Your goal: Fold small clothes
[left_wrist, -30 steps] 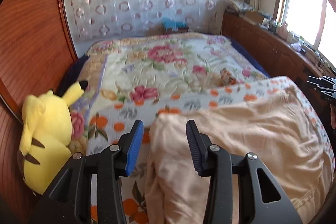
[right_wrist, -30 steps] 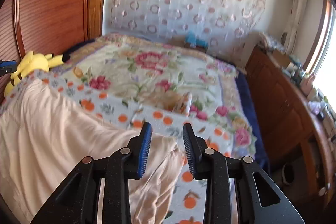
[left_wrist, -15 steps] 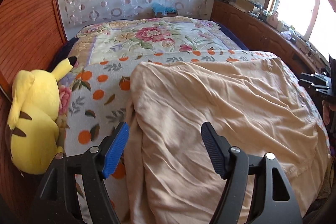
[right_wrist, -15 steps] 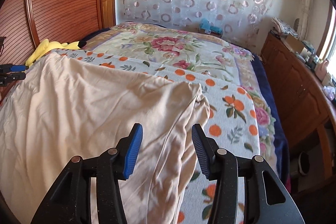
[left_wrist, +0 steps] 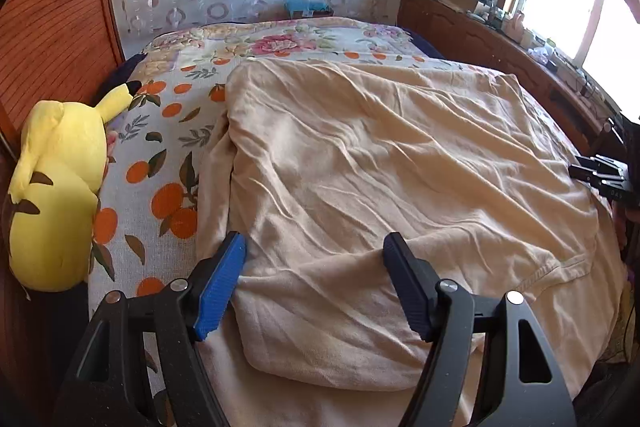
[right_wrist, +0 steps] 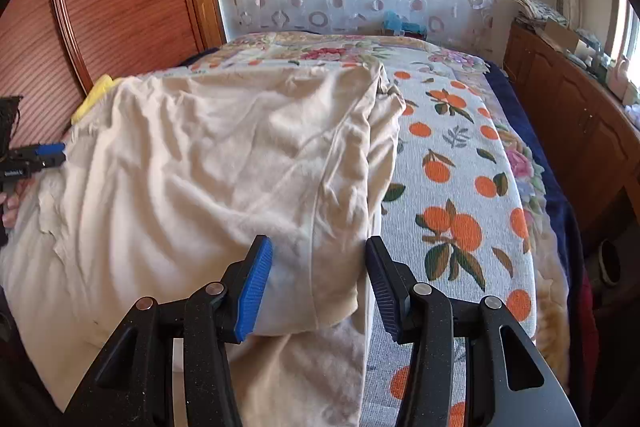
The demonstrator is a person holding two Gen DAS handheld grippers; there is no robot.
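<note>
Fingers of both grippers (left_wrist: 314, 277) (right_wrist: 318, 279) parted (nothing gripped) — beige garment (left_wrist: 380, 167) lies beneath.

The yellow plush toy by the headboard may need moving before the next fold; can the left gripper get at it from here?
Probably yes: the left gripper is open, holding nothing, and only bare orange-print blanket separates it from the plush toy.

Beige garment (left_wrist: 380, 167) on an orange-fruit-patterned blanket (left_wrist: 168, 155), beside a yellow plush (left_wrist: 56, 179).

Soft, creased matt cloth garment (left_wrist: 360, 167) on knitted-looking blanket (right_wrist: 452, 163).
</note>
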